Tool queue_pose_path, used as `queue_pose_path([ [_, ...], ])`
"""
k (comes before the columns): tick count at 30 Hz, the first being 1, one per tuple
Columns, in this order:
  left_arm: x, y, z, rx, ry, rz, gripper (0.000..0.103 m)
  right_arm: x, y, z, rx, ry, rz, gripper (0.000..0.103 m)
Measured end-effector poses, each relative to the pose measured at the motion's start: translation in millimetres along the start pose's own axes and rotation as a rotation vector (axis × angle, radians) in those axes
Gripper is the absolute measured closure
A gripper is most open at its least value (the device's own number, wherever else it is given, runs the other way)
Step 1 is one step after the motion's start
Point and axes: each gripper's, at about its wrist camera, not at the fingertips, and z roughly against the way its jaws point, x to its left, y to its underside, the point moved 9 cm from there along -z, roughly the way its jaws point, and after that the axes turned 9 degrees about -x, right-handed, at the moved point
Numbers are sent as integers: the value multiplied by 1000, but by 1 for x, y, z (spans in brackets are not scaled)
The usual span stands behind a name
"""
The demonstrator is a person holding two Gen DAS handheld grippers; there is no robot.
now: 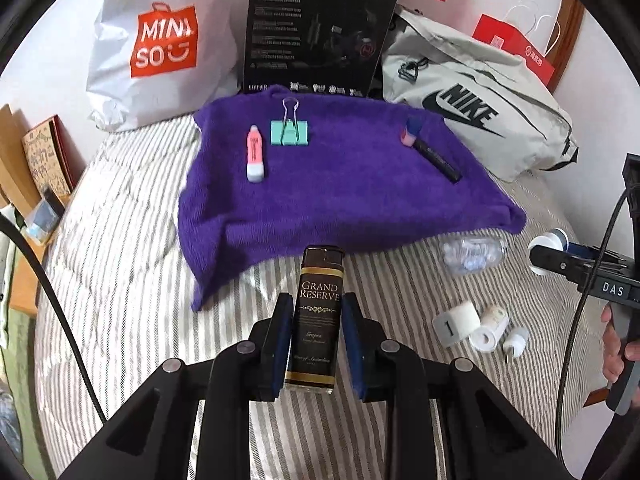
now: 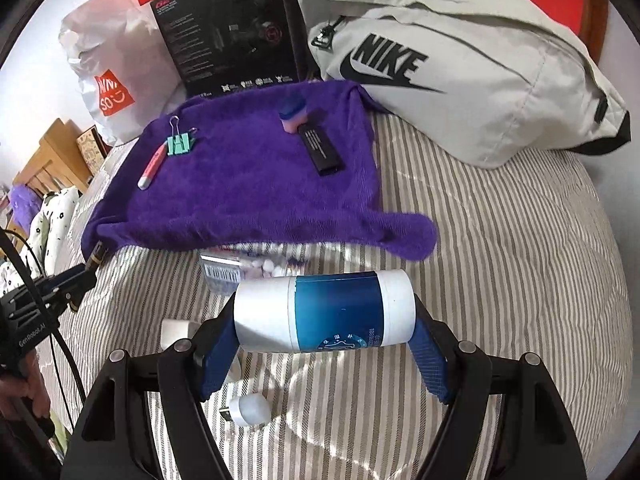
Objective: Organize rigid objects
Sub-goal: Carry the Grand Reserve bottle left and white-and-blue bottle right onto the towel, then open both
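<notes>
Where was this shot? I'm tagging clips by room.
Most likely a bedroom: the work surface is a bed with a striped quilt, shopping bags and a Nike bag against the wall, wooden furniture beside.

A home bedroom, by every sign. Work surface: a bed (image 1: 132, 280) made up with grey-and-white striped bedding, a purple towel (image 1: 340, 184) spread toward its far edge. Along that far edge, against a pale wall: a white Miniso shopping bag (image 1: 160, 44), a black headset box (image 1: 320, 28), a grey Nike waist bag (image 1: 476, 108) and red paper gift bags (image 1: 516, 48). Off the bed's left edge, wooden furniture (image 2: 52, 156) and floral-print fabric (image 2: 52, 220). Personal clutter throughout, nothing of a shop or workshop.
</notes>
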Motion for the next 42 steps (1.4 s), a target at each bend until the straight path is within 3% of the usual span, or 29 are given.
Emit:
queue_pose_path([
  [10,6,-35,-7,-33,-20,-12,79,6,-30,-8,-30,-44,7,27],
  [23,12,-70,-35,-46,-27,-11,79,29,-77,-49,-15,-96,32,27],
  [36,16,-77,-63,-20,-1,12,79,39,-56,-106,135,-57,37,27],
  [42,20,-77,-71,-13,12,27,79,40,-55,-115,140,1,70,27],
])
